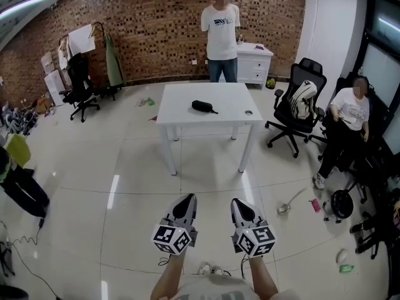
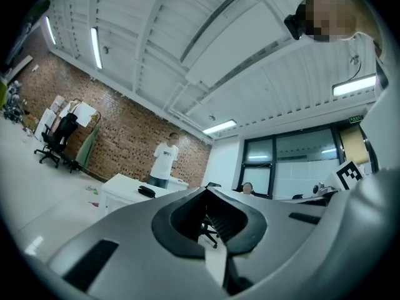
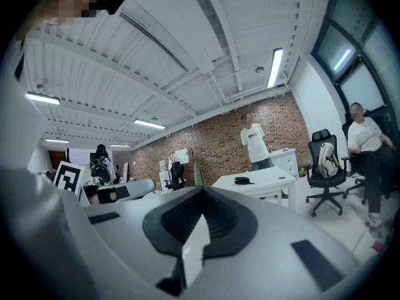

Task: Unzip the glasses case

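Note:
The black glasses case (image 1: pixel 202 106) lies on the white table (image 1: pixel 231 119) across the room, far ahead of both grippers. It also shows small in the left gripper view as the case (image 2: pixel 147 191) on the table (image 2: pixel 115 185), and in the right gripper view as the case (image 3: pixel 242 180) on the table (image 3: pixel 269 180). My left gripper (image 1: pixel 189 197) and right gripper (image 1: pixel 237 201) are held side by side low in the head view, pointing at the table. Both have their jaws together with nothing between them, as the left gripper (image 2: pixel 206 190) and the right gripper (image 3: pixel 201 190) show in their own views.
A person in a white T-shirt (image 1: pixel 220 33) stands behind the table by a white cabinet (image 1: pixel 255 64). An office chair with a backpack (image 1: pixel 299 108) and a seated person (image 1: pixel 349 120) are to the right. A black chair (image 1: pixel 80 87) is at the left. Glossy floor lies between me and the table.

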A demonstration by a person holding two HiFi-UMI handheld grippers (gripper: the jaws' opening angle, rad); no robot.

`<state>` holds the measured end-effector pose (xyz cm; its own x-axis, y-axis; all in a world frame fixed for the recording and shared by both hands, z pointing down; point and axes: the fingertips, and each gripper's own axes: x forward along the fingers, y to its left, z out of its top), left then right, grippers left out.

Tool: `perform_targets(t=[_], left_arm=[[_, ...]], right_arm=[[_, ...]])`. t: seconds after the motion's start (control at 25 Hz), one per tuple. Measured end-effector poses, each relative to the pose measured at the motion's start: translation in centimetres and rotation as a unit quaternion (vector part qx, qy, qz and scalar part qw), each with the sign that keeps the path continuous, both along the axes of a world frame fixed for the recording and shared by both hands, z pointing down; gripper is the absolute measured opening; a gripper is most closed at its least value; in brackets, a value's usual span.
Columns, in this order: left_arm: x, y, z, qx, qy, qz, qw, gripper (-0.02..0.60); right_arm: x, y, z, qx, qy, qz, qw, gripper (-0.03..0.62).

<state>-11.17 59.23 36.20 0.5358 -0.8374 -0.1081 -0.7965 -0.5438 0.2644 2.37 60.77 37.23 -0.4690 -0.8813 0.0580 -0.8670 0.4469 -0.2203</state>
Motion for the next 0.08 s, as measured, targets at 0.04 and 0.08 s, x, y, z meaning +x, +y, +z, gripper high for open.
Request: perform_targets(t=[0.04, 0.08], left_arm=[[-0.12, 0.12, -0.09, 0.0, 0.0, 0.0, 1.0, 0.003], [-0.23, 0.24, -0.19, 0.001, 0.0, -0.001, 1.0, 0.003]], right_arm=[[-0.02, 0.16, -0.12, 0.001, 0.0, 0.001, 1.0, 0.001], [-0.05, 0.31, -0.26, 0.002, 0.0, 0.002, 1.0, 0.0]])
